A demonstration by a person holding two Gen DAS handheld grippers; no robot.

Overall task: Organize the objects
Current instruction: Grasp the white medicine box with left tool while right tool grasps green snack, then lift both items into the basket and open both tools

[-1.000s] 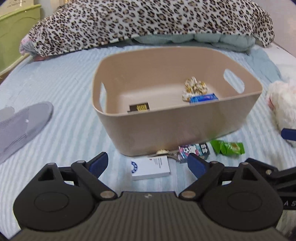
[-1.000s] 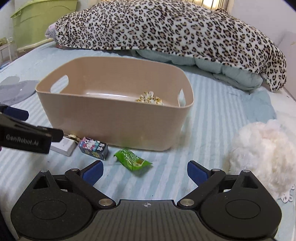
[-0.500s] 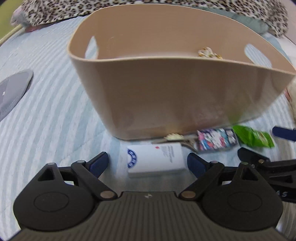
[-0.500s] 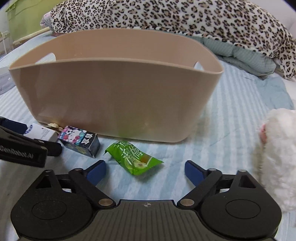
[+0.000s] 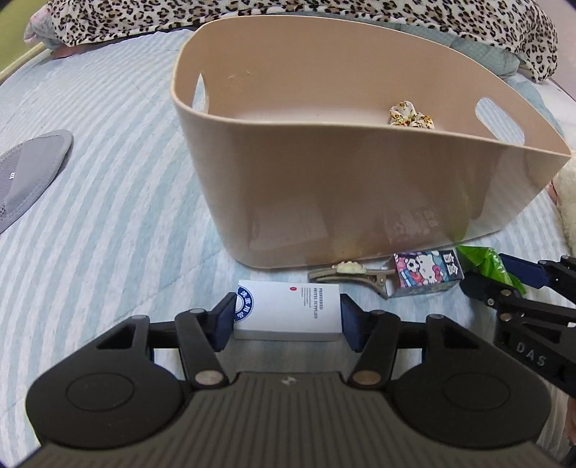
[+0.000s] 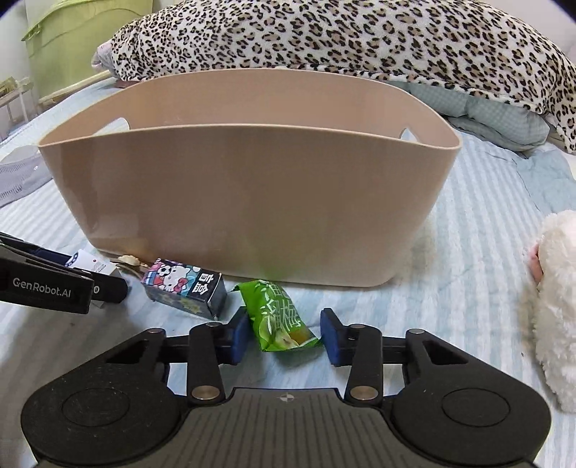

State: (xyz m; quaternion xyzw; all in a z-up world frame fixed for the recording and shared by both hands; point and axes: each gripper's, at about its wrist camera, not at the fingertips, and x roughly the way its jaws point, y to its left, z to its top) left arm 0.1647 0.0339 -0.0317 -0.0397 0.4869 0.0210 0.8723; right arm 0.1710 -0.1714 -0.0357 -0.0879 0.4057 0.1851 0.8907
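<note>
A beige plastic bin (image 5: 360,187) stands on the striped bed; it also fills the right wrist view (image 6: 248,201). My left gripper (image 5: 286,318) has closed its pads against both ends of a white box (image 5: 288,311) that lies on the bed before the bin. My right gripper (image 6: 284,333) straddles a green snack packet (image 6: 279,316) with its pads still apart from it; the packet also shows in the left wrist view (image 5: 486,264). A Hello Kitty box (image 5: 426,271) and a hair clip (image 5: 347,273) lie between them. A patterned scrunchie (image 5: 410,115) lies inside the bin.
A leopard-print blanket (image 6: 360,39) is heaped behind the bin. A white plush toy (image 6: 554,306) lies at the right. A grey mat (image 5: 25,169) lies at the left. A green crate (image 6: 79,32) stands at the back left.
Both grippers dropped toward the bed and moved forward. The left jaws narrowed onto the white box. The right jaws narrowed around the green packet.
</note>
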